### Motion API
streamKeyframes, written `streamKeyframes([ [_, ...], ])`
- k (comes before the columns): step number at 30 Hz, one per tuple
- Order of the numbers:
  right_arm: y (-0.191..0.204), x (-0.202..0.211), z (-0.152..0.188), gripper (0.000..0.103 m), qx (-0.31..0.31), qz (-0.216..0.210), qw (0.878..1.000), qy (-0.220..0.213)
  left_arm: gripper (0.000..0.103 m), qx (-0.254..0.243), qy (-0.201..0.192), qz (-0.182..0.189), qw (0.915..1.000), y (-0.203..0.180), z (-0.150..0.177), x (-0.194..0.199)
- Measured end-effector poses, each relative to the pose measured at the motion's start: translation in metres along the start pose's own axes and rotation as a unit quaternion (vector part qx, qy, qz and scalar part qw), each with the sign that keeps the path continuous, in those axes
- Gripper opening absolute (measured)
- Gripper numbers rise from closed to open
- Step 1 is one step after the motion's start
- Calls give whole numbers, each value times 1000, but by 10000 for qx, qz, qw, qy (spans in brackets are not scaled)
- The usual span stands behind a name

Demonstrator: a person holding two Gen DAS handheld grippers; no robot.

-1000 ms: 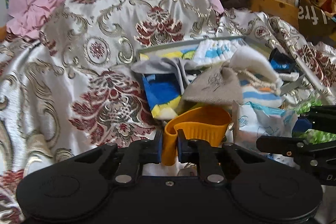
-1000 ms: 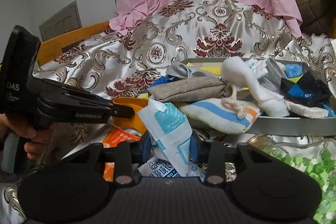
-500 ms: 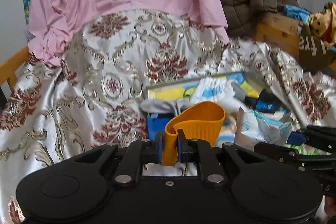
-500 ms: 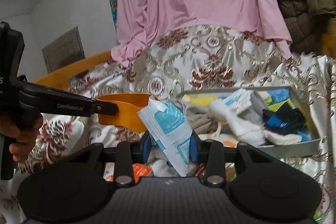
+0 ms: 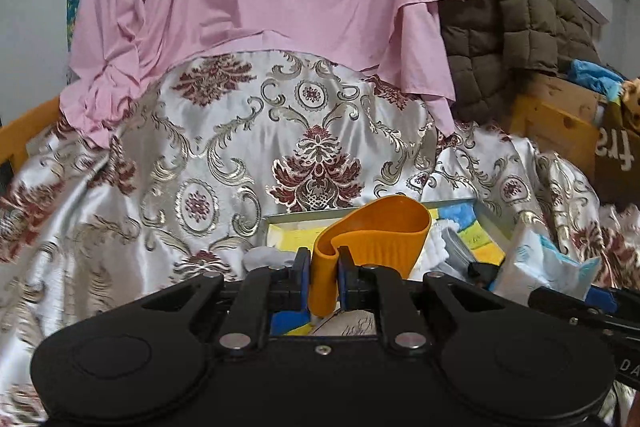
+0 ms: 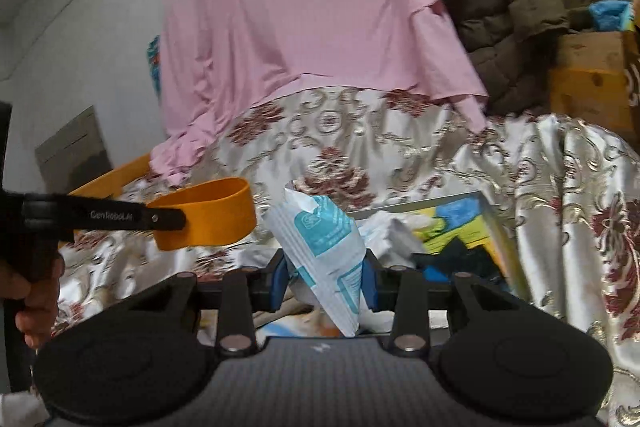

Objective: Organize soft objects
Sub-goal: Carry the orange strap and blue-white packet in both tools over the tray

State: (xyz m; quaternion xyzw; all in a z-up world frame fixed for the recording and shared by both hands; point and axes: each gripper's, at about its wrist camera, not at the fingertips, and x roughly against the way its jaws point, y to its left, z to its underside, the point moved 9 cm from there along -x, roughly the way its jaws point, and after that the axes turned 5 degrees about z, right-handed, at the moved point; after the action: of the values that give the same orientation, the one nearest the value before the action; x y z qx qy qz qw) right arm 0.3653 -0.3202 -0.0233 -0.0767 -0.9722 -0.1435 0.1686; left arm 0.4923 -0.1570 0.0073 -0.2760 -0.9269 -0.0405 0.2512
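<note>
Carrying two soft things at once, the person holds both above the patterned satin cloth (image 5: 168,163), near the grey tray (image 6: 496,227). The left gripper (image 5: 323,281) is clenched on a folded edge of the orange silicone sleeve (image 5: 380,239), which stands up between its blue pads and bends open at the top. The right gripper (image 6: 325,281) grasps the white and teal tissue pack (image 6: 320,247) around its middle, so the pack sticks up and tilts a little to the left. The tray already holds a heap of cloth pieces and socks, so I judge that this is the transport step, with both things not yet put down. The next move probably calls for bringing each gripper over a free part of the tray, lowering it, and only then opening the jaws, one after the other so that they do not collide.
</note>
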Motion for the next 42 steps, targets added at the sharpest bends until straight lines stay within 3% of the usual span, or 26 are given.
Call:
streamKeyframes([
  [7,-14,-42,-13,41,-57,99,9995,284,14,348,133,-33,9993,7,13,-50],
  [13,-12,-92,-23,41,238,201,9965,778,15,814,404,-98,9958,23,29,-81],
  [20,-4,-131,-10,41,512,300,9881,1420,15,1174,511,-161,9916,36,42,-95],
  [28,12,-145,-1,42,1082,460,9804,1580,16,1288,639,-212,9894,37,49,-99],
  [42,18,-141,0,48,1209,446,9793,1560,19,1327,666,-257,9886,37,52,-96],
])
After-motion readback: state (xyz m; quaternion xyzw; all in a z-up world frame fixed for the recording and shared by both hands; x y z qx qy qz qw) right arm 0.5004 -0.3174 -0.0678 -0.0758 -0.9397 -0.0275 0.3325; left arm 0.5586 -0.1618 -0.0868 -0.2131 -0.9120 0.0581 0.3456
